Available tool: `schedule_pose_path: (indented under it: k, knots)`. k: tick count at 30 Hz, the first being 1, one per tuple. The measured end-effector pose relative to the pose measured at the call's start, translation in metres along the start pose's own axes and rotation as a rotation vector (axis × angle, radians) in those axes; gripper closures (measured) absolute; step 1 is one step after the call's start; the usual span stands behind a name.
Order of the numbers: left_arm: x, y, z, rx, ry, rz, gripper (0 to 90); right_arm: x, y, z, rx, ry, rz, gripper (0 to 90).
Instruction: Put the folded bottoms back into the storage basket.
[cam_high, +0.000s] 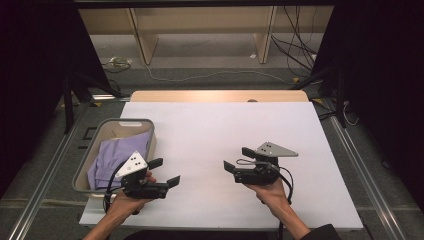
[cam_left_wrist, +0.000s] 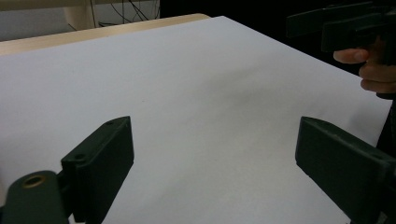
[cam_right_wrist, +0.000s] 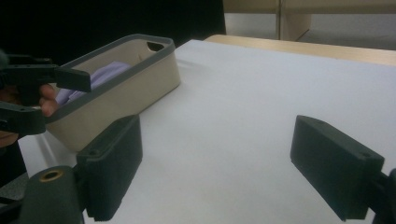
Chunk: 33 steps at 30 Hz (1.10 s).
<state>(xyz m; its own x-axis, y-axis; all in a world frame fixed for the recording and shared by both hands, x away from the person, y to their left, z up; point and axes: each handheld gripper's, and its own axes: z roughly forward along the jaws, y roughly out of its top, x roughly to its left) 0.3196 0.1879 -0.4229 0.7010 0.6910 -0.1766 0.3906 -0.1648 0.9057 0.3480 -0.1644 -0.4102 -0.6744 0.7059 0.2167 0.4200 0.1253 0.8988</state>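
A beige basket (cam_high: 125, 121) with a grey rim sits at the table's left edge, and a lilac cloth (cam_high: 117, 155) lies folded inside it. My left gripper (cam_high: 165, 172) hovers just right of the basket's near end, open and empty. My right gripper (cam_high: 239, 159) is held over the white sheet (cam_high: 215, 125) right of centre, open, its jaws pointing left toward the other one. In the left gripper view the left gripper (cam_left_wrist: 215, 163) frames bare sheet. In the right gripper view the right gripper (cam_right_wrist: 219, 163) stands wide apart, with the basket (cam_right_wrist: 121, 88) and cloth (cam_right_wrist: 100, 74) beyond.
The white sheet covers most of a wooden table (cam_high: 220, 95). Behind the table stand wooden shelf legs (cam_high: 145, 45), and cables (cam_high: 295, 45) lie on the floor. Dark curtains close both sides. Metal rails (cam_high: 40, 190) run beside the table.
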Motion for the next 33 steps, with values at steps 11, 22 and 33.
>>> schedule_pose_path:
  k: [11, 22, 33]
  knots:
    - [-0.002, 0.000, -0.002, -0.012, -0.007, 0.001, 10.1, 0.003, -0.004, -0.011, 0.003, -0.030, -0.033, 16.1]
    - [-0.001, -0.001, -0.006, -0.014, -0.007, 0.007, 9.2, 0.008, -0.009, -0.019, 0.012, -0.053, -0.045, 13.8]
    - [-0.003, -0.002, -0.010, -0.015, -0.010, 0.009, 8.2, 0.011, -0.013, -0.026, 0.019, -0.056, -0.039, 12.2]
